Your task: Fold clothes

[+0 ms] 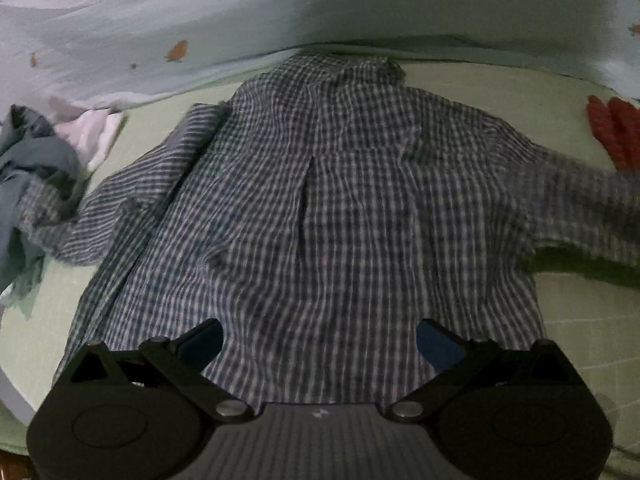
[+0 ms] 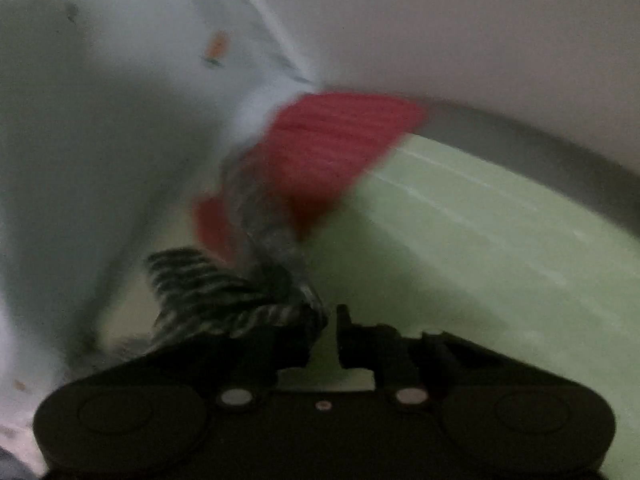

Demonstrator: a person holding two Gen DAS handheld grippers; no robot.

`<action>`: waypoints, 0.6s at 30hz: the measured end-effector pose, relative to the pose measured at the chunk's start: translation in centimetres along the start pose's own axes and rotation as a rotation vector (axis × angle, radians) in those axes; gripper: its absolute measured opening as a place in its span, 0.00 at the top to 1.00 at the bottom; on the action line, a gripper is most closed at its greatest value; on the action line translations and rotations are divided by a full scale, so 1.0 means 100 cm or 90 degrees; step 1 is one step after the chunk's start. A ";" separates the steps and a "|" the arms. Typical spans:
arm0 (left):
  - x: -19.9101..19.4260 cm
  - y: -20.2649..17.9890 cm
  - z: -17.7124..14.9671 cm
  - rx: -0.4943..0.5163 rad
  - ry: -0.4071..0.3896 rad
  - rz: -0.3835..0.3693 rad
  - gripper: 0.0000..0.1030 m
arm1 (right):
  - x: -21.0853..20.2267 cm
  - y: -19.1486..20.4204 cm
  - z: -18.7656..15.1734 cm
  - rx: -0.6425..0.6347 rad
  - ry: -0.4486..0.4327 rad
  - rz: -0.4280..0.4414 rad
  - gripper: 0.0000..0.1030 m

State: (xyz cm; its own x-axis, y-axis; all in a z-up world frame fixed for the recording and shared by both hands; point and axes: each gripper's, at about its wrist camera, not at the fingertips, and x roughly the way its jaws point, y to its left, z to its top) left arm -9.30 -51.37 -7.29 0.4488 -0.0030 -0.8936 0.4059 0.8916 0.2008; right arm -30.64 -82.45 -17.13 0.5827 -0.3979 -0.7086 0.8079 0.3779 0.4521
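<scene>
Flat across mid-frame lies the checked shirt [image 1: 320, 208], left gripper [image 1: 320, 340] fingers spread above its hem. Right gripper [image 2: 330, 320] fingers pinch a sleeve [image 2: 224, 296]. No writing is legible.

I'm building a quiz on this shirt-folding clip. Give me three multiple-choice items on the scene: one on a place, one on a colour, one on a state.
1. Where does the pile of blue and white clothes lie in the left wrist view?
A. left of the checked shirt
B. on the shirt's collar
C. under the left gripper

2. What colour is the garment near the shirt's right sleeve?
A. yellow
B. red
C. black

3. How does the left gripper stand?
A. shut on the collar
B. shut on a sleeve
C. open, holding nothing

Answers: 1 A, the pile sits left of the checked shirt. 2 B, the red garment lies beyond that sleeve. 3 C, the left gripper has its jaws wide apart above the hem.
</scene>
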 end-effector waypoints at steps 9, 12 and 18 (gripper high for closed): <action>-0.011 -0.013 0.000 0.037 -0.028 -0.026 0.01 | 0.007 -0.021 0.009 -0.017 -0.020 -0.071 0.43; -0.016 -0.002 -0.008 0.019 -0.027 -0.014 0.01 | 0.021 -0.018 0.018 -0.043 -0.023 -0.083 0.40; -0.027 0.019 -0.027 -0.043 -0.031 -0.004 0.01 | 0.036 0.003 0.019 -0.169 0.014 -0.057 0.97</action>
State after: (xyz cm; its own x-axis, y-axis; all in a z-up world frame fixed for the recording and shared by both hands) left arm -11.89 -48.48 -5.61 0.4860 -0.0292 -0.8735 0.3547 0.9200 0.1666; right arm -28.14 -85.42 -18.53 0.5052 -0.4222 -0.7527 0.8031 0.5493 0.2309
